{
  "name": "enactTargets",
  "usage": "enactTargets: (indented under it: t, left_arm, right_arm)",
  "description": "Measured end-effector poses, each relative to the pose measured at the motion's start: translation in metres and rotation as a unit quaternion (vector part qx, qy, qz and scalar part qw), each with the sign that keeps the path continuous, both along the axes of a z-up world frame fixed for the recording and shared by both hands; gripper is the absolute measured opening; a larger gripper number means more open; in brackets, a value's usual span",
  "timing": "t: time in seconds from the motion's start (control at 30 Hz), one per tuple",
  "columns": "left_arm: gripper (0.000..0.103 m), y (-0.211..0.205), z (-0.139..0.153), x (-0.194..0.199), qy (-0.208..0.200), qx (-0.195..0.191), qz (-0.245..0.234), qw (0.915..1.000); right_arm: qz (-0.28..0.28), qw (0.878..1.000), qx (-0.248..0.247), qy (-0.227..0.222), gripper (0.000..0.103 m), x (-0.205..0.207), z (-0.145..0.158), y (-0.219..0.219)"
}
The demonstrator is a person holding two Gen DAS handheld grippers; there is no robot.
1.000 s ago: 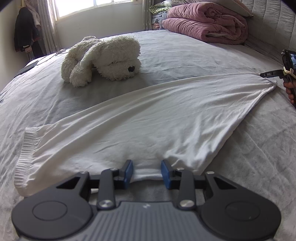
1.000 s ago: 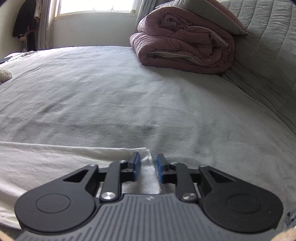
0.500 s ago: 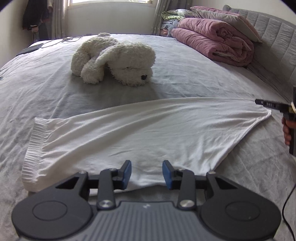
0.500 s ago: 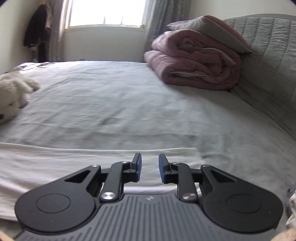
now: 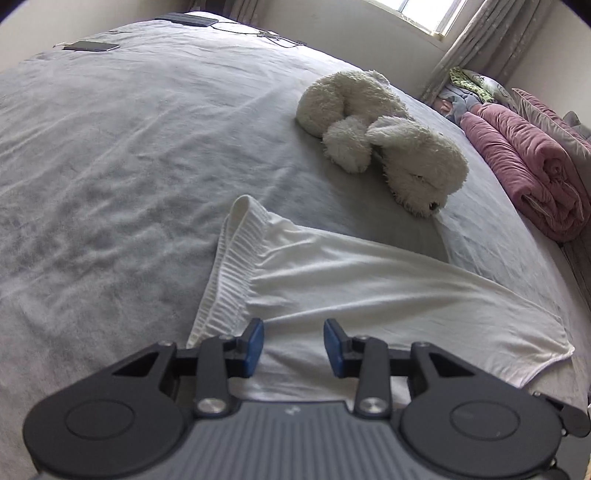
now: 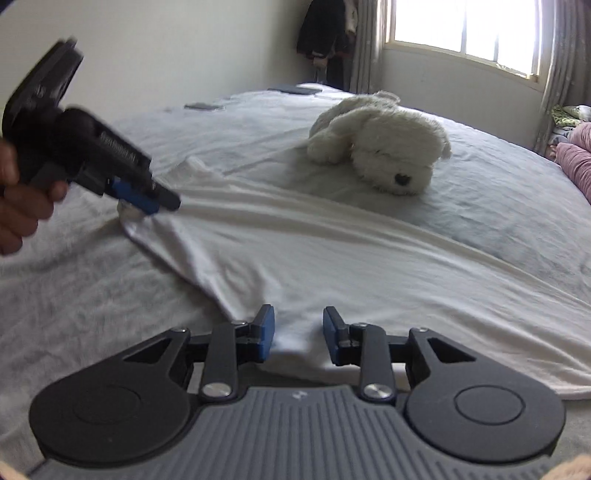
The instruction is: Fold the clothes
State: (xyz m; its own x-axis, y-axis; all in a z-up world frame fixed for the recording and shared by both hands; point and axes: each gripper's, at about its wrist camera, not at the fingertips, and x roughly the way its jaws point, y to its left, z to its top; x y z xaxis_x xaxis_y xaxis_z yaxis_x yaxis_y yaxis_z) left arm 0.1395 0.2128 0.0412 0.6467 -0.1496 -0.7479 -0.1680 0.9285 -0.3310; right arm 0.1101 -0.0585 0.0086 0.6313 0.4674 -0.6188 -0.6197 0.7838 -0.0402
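Observation:
A white garment (image 5: 369, 291) lies stretched flat across the grey bed (image 5: 110, 166), its ribbed elastic waistband (image 5: 232, 273) at the left end. My left gripper (image 5: 293, 345) is open and hovers just above the cloth beside the waistband, with nothing between its blue pads. In the right wrist view the same garment (image 6: 314, 251) runs from left to right. My right gripper (image 6: 298, 338) is open over the garment's near edge, holding nothing. That view also shows the left gripper (image 6: 159, 203), held by a hand (image 6: 22, 206), over the garment's left end.
A white plush dog (image 5: 384, 147) lies on the bed just beyond the garment. A rolled pink duvet (image 5: 535, 162) sits at the far right by the headboard. Phones (image 5: 88, 46) and cables lie at the far bed edge. Dark clothes (image 6: 325, 33) hang by the window.
Both grippers have swung left. The left one moved from the garment's middle edge to the waistband end. The right one left the far right corner and now faces the middle, its jaws slightly wider.

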Motion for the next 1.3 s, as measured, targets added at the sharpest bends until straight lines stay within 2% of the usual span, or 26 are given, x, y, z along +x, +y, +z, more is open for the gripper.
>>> enactTargets:
  t: [0.27, 0.4, 0.57, 0.73, 1.0, 1.07, 1.23, 1.3]
  left_arm:
    - [0.038, 0.004, 0.006, -0.004, -0.004, -0.004, 0.003, 1.0000]
    - [0.038, -0.004, 0.006, -0.005, -0.004, 0.025, -0.005, 0.9997]
    - [0.034, -0.003, -0.002, -0.003, 0.012, 0.024, 0.005, 0.9996]
    - [0.033, -0.008, -0.001, -0.004, 0.011, 0.043, 0.003, 0.9990]
    - [0.033, -0.002, -0.002, -0.003, 0.013, 0.024, 0.008, 0.9996]
    - [0.033, -0.002, -0.002, -0.004, 0.012, 0.026, 0.005, 0.9996]
    - [0.033, 0.002, 0.000, -0.006, 0.015, 0.009, 0.004, 0.9998]
    - [0.034, 0.005, 0.002, -0.009, 0.018, 0.000, 0.003, 0.9998]
  right_arm:
    - [-0.028, 0.999, 0.011, 0.025, 0.032, -0.014, -0.001, -0.012]
    - [-0.037, 0.999, 0.013, 0.023, 0.032, -0.014, 0.007, -0.001]
    - [-0.056, 0.998, 0.024, 0.025, 0.032, -0.006, 0.012, 0.011]
    - [-0.079, 0.996, 0.020, 0.028, 0.032, -0.014, 0.005, 0.015]
    - [-0.105, 0.994, 0.000, 0.035, 0.032, -0.028, -0.002, 0.021]
    - [-0.098, 0.994, -0.011, 0.043, 0.032, -0.021, 0.007, 0.023]
    - [-0.101, 0.994, 0.039, 0.016, 0.035, 0.016, 0.044, 0.025]
    - [-0.076, 0.996, 0.044, 0.021, 0.035, 0.043, 0.052, 0.035]
